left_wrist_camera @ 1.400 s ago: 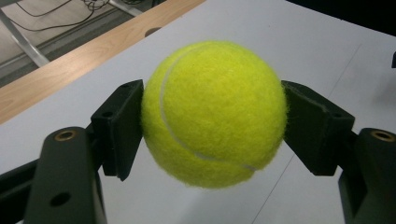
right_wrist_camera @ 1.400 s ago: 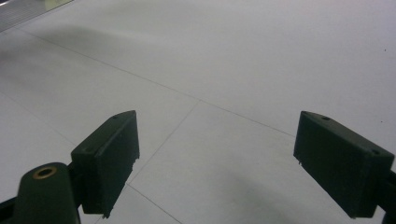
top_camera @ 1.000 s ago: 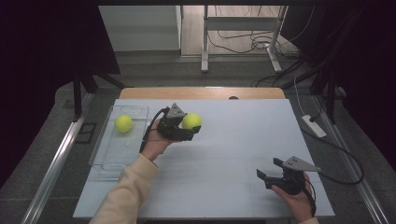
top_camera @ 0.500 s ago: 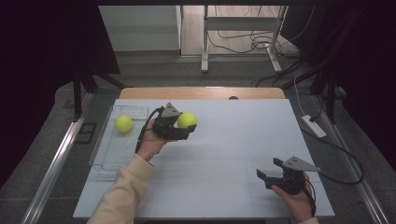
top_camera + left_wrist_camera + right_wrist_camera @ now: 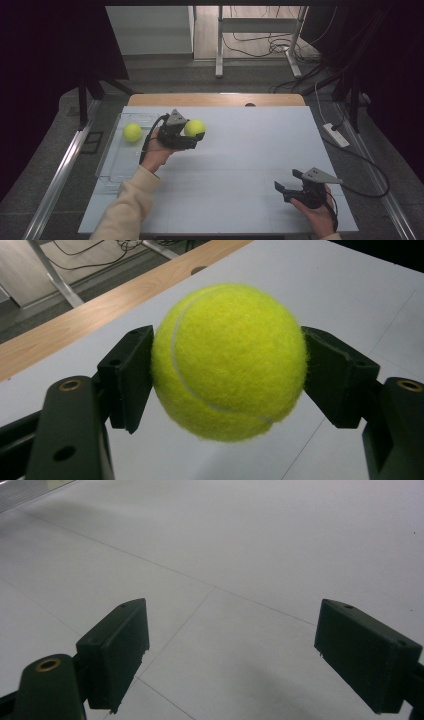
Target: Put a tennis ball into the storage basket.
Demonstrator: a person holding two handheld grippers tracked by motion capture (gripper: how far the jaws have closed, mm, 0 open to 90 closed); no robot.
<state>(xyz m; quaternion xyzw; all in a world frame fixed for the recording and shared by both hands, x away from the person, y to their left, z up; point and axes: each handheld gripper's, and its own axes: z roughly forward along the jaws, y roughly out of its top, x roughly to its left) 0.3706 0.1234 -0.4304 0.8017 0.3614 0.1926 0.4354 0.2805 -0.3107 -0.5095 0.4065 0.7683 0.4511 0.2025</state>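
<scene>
Left tool (image 5: 192, 136) grips one of two tennis balls (image 5: 194, 128); right tool (image 5: 290, 183) gapes, holding nothing.

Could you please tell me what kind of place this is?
Probably a lab or workshop set up for recording handling tasks. A white-topped table stands on a grey floor with loose cables behind it, dark curtains hang at both sides, and a clear tray holds a tennis ball.

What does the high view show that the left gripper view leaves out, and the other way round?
High view alone: a second tennis ball lying in the clear tray at the table's left, and the right gripper open over bare table near the front right. Left gripper view alone: the pads pressing both sides of the held ball, and its white seam. Both share the held tennis ball, the left gripper and the white table.
</scene>
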